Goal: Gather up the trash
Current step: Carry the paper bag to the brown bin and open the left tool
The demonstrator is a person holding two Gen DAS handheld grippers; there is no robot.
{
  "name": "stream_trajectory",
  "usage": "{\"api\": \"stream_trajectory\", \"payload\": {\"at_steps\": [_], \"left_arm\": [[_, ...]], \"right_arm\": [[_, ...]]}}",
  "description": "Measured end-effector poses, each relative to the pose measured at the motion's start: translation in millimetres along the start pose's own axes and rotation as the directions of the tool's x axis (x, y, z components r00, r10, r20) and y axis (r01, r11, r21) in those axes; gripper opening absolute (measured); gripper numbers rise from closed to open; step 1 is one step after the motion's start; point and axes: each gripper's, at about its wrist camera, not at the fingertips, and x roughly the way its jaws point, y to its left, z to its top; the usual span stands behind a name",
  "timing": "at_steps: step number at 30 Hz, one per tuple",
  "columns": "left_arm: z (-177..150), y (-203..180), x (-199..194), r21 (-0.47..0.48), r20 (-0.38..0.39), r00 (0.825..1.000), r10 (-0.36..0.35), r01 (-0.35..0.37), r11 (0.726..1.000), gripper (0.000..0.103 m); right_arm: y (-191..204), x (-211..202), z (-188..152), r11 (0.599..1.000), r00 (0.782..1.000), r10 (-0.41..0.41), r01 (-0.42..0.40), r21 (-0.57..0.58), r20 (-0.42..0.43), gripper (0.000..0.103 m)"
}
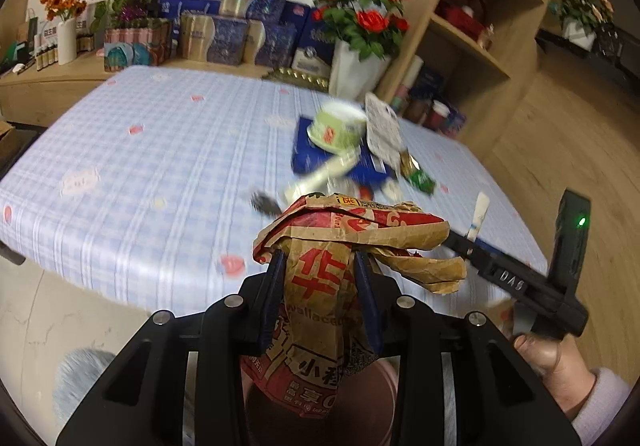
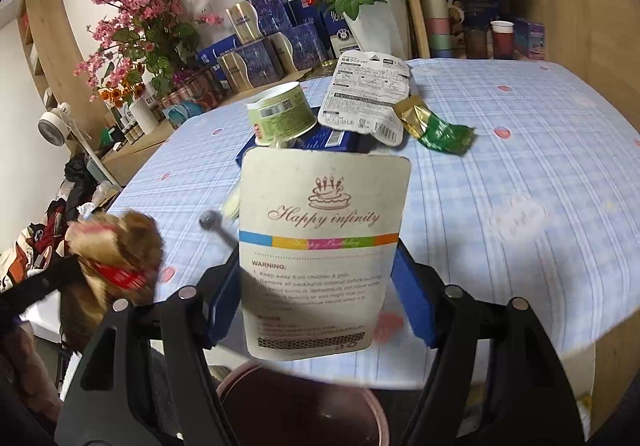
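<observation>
Left wrist view: the left gripper has its blue fingers clenched on a crumpled brown-and-red paper bag, which hangs over a dark pink bin at 6 o'clock. At 1 o'clock on the blue-checked worktop lies blurred trash: a green paper cup on a blue box. At 4 o'clock a hand grips the right gripper's handle; its fingers are hidden here.

Right wrist view: the right gripper grasps a white card packet printed "Happy infinity", above the bin's rim. Only here the cup's barcode, a white instruction packet and a green-gold wrapper read clearly. The bag blurs at 9 o'clock.
</observation>
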Motion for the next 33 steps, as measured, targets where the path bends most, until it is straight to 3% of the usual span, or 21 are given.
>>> {"api": "stream_trajectory", "payload": {"at_steps": [8, 12, 21, 27, 33], "left_arm": [[-54.5, -9.6, 11.7, 0.043, -0.107, 0.994, -0.022, 0.027, 0.999, 0.034], [-80.9, -11.2, 29.8, 0.061, -0.183, 0.983, -0.017, 0.028, 0.998, 0.034], [-103.2, 13.7, 82.0, -0.051, -0.352, 0.936, -0.025, 0.007, 0.999, 0.035], [-116.2, 10.0, 109.2, -0.033, -0.464, 0.886, -0.013, -0.002, 0.999, 0.035], [-125.3, 11.5, 117.3, -0.026, -0.506, 0.862, -0.018, 0.006, 1.000, 0.036]], "right_arm": [[4.3, -29.1, -54.7, 1.000, 1.000, -0.029, 0.029, -0.011, 0.002, 0.069], [6.7, -30.4, -76.6, 0.998, 0.999, -0.046, 0.045, -0.035, -0.025, 0.069], [5.9, -16.0, -85.8, 0.997, 0.996, -0.057, 0.054, -0.054, -0.062, 0.069], [-1.9, -4.8, -85.0, 0.998, 0.994, -0.061, 0.059, -0.028, -0.088, 0.069], [0.4, 0.6, -87.0, 0.998, 0.993, -0.058, 0.055, -0.039, -0.104, 0.069]]}}
